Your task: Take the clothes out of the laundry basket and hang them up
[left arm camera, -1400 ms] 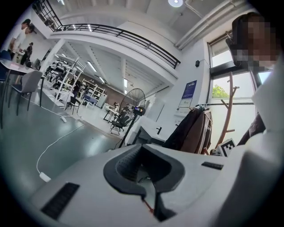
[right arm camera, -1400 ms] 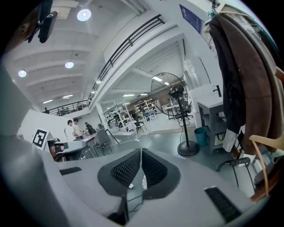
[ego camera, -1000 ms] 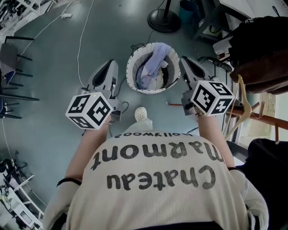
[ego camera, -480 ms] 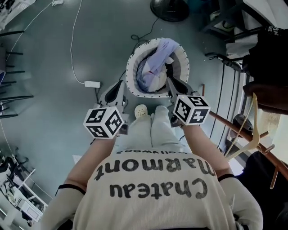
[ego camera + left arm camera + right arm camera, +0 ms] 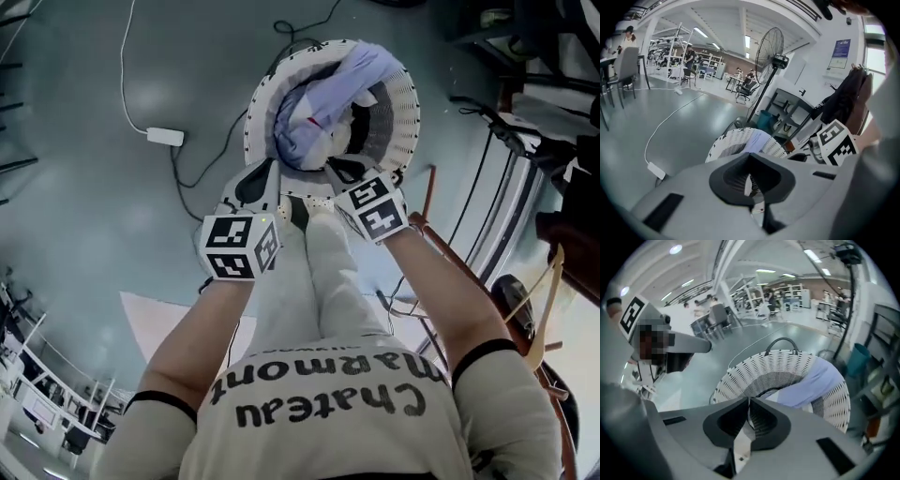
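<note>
Left gripper (image 5: 255, 183) and right gripper (image 5: 349, 176) have advanced to basket (image 5: 409, 112) near rim. Both jaws closed, empty. Clothes (image 5: 314, 112) untouched inside; first pick probably imminent.

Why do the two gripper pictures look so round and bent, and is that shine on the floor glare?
Left and right gripper views: wide-angle lenses bow straight lines and black out the corners, so the laundry basket bulges. Head view: yes, soft pale glare on the grey floor. Right gripper view: the blocky patch is a mask added afterwards, not lens blur.
</note>
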### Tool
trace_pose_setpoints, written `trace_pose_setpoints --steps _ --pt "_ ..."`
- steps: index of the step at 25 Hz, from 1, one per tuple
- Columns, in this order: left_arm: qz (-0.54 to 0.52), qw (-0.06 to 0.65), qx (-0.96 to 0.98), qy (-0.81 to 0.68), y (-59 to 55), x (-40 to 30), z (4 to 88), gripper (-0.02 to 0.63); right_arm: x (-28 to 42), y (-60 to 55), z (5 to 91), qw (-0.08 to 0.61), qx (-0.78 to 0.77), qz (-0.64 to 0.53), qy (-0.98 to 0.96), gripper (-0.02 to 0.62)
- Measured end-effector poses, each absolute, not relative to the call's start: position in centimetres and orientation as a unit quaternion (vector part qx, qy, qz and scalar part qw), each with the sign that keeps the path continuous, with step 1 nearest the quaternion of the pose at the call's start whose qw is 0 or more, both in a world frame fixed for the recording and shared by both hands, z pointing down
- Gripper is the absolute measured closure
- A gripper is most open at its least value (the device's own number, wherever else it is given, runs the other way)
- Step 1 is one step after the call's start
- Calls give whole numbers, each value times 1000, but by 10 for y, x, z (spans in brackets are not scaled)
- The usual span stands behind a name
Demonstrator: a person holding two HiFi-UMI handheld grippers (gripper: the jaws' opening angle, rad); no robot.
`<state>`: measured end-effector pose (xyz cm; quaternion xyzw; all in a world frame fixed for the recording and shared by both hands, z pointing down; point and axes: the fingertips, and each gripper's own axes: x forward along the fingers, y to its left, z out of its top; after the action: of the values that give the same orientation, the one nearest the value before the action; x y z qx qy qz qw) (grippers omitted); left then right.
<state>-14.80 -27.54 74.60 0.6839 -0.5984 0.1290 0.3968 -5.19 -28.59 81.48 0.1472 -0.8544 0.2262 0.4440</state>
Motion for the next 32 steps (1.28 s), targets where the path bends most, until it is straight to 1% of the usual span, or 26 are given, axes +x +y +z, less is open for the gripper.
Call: trace_pose_setpoints --steps 5,7,8,9,11,13,15,19,21,24,27,28,29,30,32 --pt "103 399 677 -610 -291 -149 776 597 -55 -311 867 507 23 94 -856 557" --pt "80 406 681 -603 -299 -151 784 570 -53 -322 891 530 -16 41 -847 553" --pt "70 407 686 -598 -303 -151 787 556 -53 -327 903 540 -35 19 -841 519" --pt "64 406 692 -593 -307 -151 790 537 -53 -329 915 548 -54 2 -835 473" --pt "55 407 705 -578 -313 -149 798 521 -51 -331 943 562 -89 -30 -822 470" --pt "50 409 716 -564 -318 -144 809 479 -48 -333 975 580 -127 -81 -800 435" --pt "47 400 729 -553 -323 -140 817 466 -45 -339 1012 596 -164 -148 -772 423" --pt "39 374 751 -543 -328 -140 829 463 -41 -353 1081 628 -211 -249 -706 382" --pt "28 369 751 -547 -330 -144 831 463 -38 -359 1119 633 -233 -296 -676 364" --pt "27 377 753 -539 -330 -146 836 463 -40 -363 1160 635 -253 -333 -650 358" --pt "37 376 760 -529 -330 -147 844 463 -41 -370 1183 645 -237 -357 -632 356" --pt "37 373 762 -528 -330 -148 845 463 -42 -375 1185 645 -222 -367 -633 404" --pt "34 367 766 -527 -330 -149 844 463 -45 -380 1183 642 -204 -371 -639 533" --pt "31 359 770 -526 -331 -150 842 463 -48 -382 1177 636 -191 -369 -650 558" --pt "26 354 773 -526 -329 -152 833 463 -55 -376 1155 618 -181 -355 -678 561"
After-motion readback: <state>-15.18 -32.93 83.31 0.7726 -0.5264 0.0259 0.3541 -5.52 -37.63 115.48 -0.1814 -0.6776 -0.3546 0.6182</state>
